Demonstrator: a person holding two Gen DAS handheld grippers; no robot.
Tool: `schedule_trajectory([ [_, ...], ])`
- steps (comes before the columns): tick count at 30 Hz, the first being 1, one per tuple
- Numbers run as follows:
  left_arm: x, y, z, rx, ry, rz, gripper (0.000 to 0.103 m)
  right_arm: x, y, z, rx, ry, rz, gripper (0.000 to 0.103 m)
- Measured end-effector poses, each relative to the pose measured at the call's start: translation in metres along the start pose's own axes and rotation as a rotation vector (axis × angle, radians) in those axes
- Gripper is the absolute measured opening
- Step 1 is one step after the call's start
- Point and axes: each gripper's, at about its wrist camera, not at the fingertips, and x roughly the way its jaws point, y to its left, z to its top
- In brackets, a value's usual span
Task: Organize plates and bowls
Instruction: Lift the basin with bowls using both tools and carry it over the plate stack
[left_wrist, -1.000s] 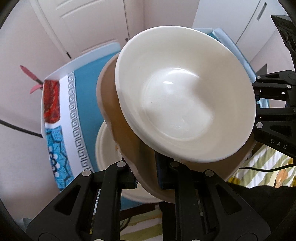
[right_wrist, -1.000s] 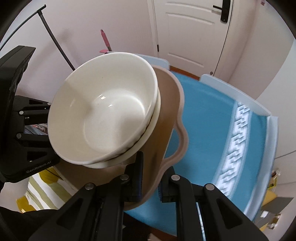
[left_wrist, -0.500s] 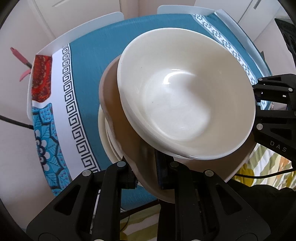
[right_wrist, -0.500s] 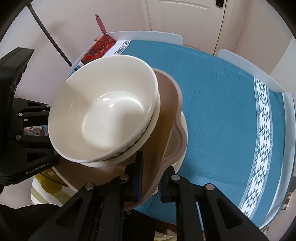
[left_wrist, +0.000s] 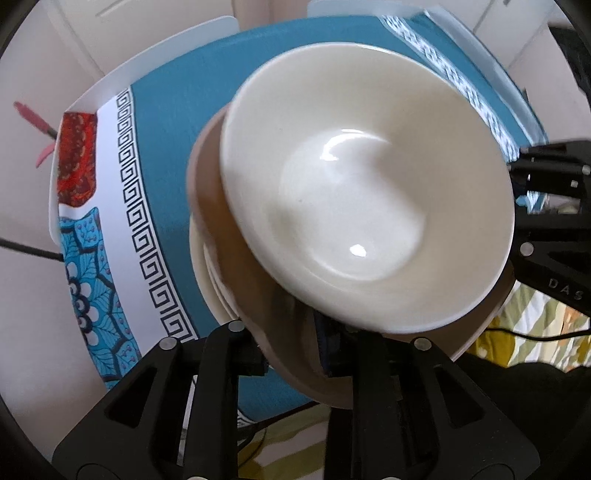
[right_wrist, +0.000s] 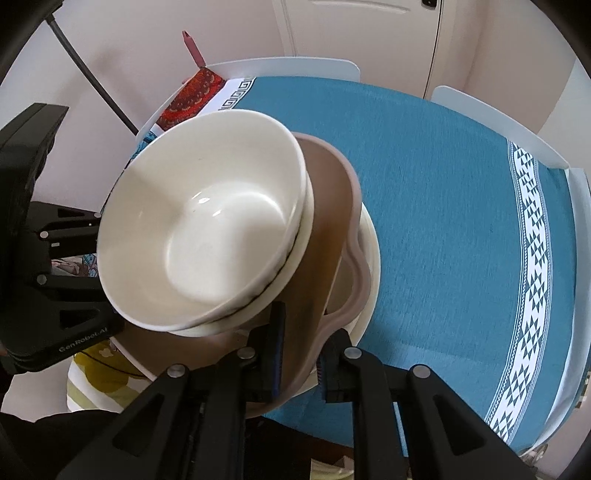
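Tan plate (right_wrist: 328, 221): wavy-rimmed, tilted, carried above the table. It bears two nested white bowls (right_wrist: 199, 236), which lean with it toward the left gripper's side.

Left gripper (left_wrist: 291, 354): clamped on the near rim of the tan plate, bowls directly ahead of its fingers.

Right gripper (right_wrist: 299, 354): clamped on the opposite rim of the same plate; the bowls lie ahead and to its left. Both grippers are equally close, one at each side of the load.

White plates (right_wrist: 371, 254): stacked flat on the blue tablecloth (right_wrist: 461, 221), directly below the tan plate, at the table's near edge.

Judgement: the load sits almost over the stack, so the remaining path is straight down; levelling matters, since the bowls could slide.
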Motion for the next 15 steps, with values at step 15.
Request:
schedule_trajectory([
  [15,0.004,0.000,0.018,0.007,0.154,-0.088,0.030,0.007,0.000,0.021,-0.031,0.171,0.003,0.021],
])
